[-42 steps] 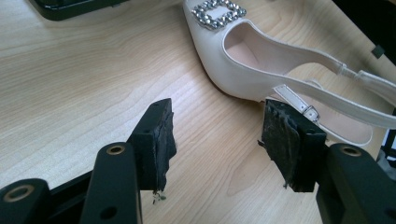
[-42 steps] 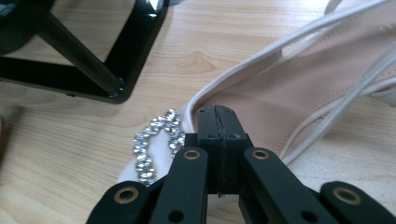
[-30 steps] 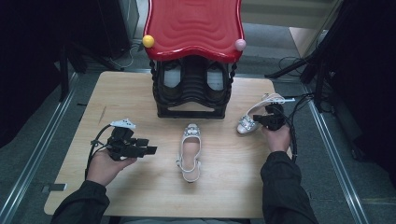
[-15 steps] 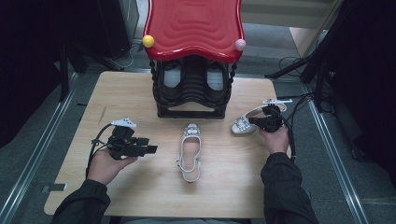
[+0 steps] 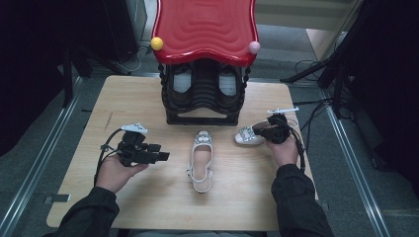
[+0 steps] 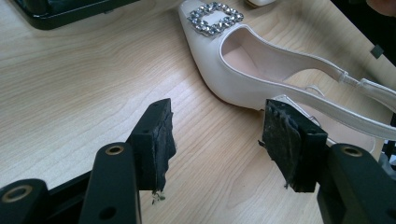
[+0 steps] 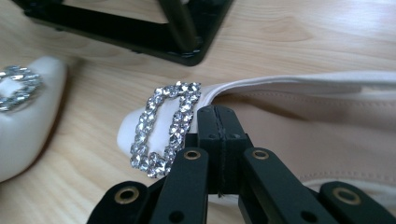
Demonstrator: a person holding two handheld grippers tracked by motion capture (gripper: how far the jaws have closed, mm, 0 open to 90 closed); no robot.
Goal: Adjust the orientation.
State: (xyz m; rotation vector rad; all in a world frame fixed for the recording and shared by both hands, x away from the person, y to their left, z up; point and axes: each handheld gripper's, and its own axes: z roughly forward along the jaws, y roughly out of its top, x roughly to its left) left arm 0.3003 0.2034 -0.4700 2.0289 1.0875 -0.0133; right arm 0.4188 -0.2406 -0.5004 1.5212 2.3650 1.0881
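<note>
Two white slingback shoes with rhinestone buckles are on the wooden table [image 5: 133, 103]. One shoe [image 5: 200, 160] lies in the middle, toe toward the rack. My left gripper [image 5: 165, 156] hovers to its left, jaws open and empty; in the left gripper view this shoe [image 6: 243, 88] lies just beyond the gripper [image 6: 217, 140], past the right pad [image 6: 280, 140]. My right gripper [image 5: 264, 132] is shut on the rim of the second shoe [image 5: 247, 136], whose toe points left. In the right gripper view the gripper [image 7: 217, 121] pinches the shoe's edge beside its buckle [image 7: 163, 126].
A black shoe rack [image 5: 205, 94] with a red wavy top [image 5: 205, 29] stands at the back middle of the table; its base [image 7: 140, 32] lies close behind the held shoe. Metal rails run along both table sides. Cables trail at the right.
My right gripper has carried the second shoe leftward, toward the middle shoe and the rack's front. The left gripper and the middle shoe stayed where they were.
</note>
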